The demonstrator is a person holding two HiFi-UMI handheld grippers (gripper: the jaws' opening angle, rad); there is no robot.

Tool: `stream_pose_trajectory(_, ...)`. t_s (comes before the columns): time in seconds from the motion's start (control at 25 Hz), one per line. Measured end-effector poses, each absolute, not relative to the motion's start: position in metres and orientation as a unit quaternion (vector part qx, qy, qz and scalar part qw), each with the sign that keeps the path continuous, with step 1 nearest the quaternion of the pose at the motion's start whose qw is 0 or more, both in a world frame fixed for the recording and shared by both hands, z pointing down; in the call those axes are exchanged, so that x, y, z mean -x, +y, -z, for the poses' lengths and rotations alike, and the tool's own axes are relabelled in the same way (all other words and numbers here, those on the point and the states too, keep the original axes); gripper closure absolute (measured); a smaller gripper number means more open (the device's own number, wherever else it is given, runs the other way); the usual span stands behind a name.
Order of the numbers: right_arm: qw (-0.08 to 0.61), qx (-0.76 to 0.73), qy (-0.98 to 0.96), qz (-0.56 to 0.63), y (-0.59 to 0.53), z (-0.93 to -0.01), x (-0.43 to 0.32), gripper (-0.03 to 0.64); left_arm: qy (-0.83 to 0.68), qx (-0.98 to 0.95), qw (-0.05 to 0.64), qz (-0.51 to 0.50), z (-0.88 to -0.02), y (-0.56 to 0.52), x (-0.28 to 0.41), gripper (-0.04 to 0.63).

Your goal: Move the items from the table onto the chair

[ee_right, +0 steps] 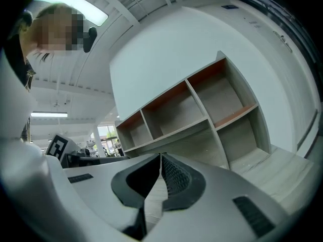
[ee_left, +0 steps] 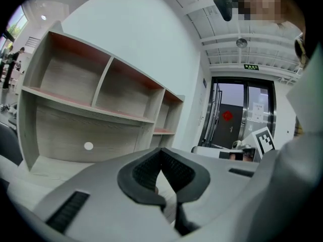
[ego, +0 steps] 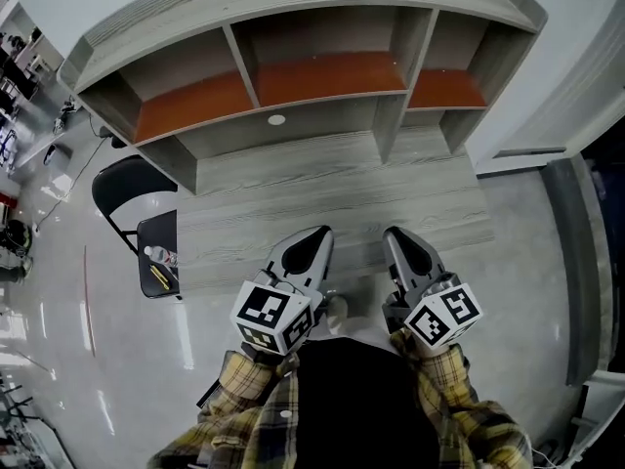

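Both jaws pairs closed, empty: left gripper (ego: 318, 234), right gripper (ego: 395, 234) above table (ego: 293, 186); bottle (ego: 161, 255) on chair (ego: 154, 229).

A black chair (ego: 125, 186) is set just left of the grey wood-grain table (ego: 293, 203). On its seat a small clear bottle (ego: 162, 256) is laid on its side, and a thin yellow stick (ego: 159, 276) is laid just beside it.

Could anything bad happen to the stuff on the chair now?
Maybe. The bottle seems to lie on its side on the chair seat, so it might roll off. The thin yellow thing next to it lies loose and could slip off if the chair gets bumped. The left gripper and right gripper are shut and empty.
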State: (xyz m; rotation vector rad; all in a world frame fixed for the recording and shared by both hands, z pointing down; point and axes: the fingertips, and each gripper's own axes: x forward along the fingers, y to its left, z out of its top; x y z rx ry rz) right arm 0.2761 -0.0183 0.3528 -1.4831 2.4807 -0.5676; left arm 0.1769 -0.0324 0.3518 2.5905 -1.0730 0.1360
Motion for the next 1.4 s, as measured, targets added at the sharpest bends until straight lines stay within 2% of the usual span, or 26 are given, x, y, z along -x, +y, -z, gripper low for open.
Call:
stream_pose_trajectory(0.24,0.102,0.512,0.828,0.203,-0.023,-0.356,-0.285,0.593,-0.371,-0.913,0.165,-0.047,-0.353,-0.033,-0.185,0.591)
stream_pose_trajectory(0.88,0.054,0.489,0.843,0.216,-0.015,-0.374,-0.264,0.598,-0.381,-0.907,0.176,-0.043,-0.362,-0.027,-0.174,0.591)
stream_pose_trajectory(1.4,0.06,0.475,0.848,0.227,-0.002,-0.378,-0.255,0.598,-0.395,-0.901,0.173,-0.044,-0.362,-0.017,-0.167,0.591)
